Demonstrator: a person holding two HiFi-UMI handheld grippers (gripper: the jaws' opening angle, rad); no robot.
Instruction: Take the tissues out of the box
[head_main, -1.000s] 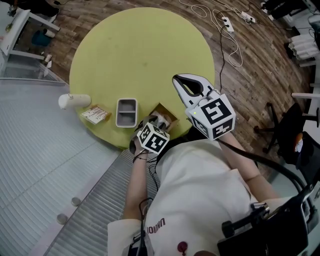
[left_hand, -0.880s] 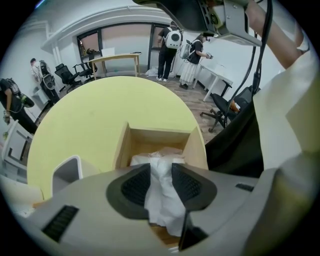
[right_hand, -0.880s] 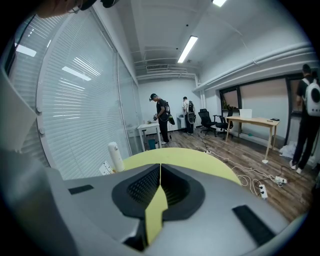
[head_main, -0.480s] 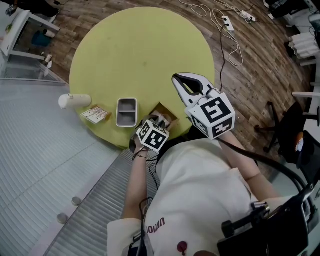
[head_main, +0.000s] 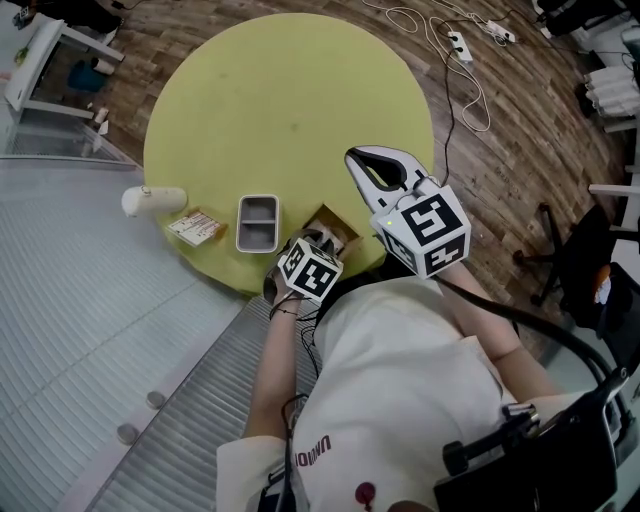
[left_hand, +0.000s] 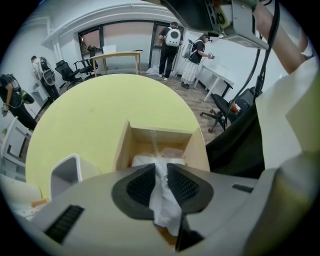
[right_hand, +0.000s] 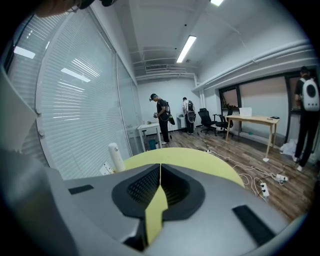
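Reaching steeply down into an open brown cardboard box, the left gripper has its two dark ribbed pads pressed on a crumpled white tissue, which runs up between them and hangs out behind the pads. Its jaws have just been closing, with that tissue between them. The rest of the white tissues lie as a soft heap inside the box, below the pinched one and joined to it. The box stands with its flaps raised on a round yellow-green table, close to the edge nearest the person. Just beside the box, on the left in the head view, lies a rectangular grey tray with a white rim; further left is a small flat printed packet, and beyond that a white cylindrical bottle lying on its side at the table's edge. The right gripper is held in the air above the table to the right of the box, tilted slightly downward; its jaws are closed tip to tip with nothing between them, only the yellow-green tabletop showing through the gap behind the pads.
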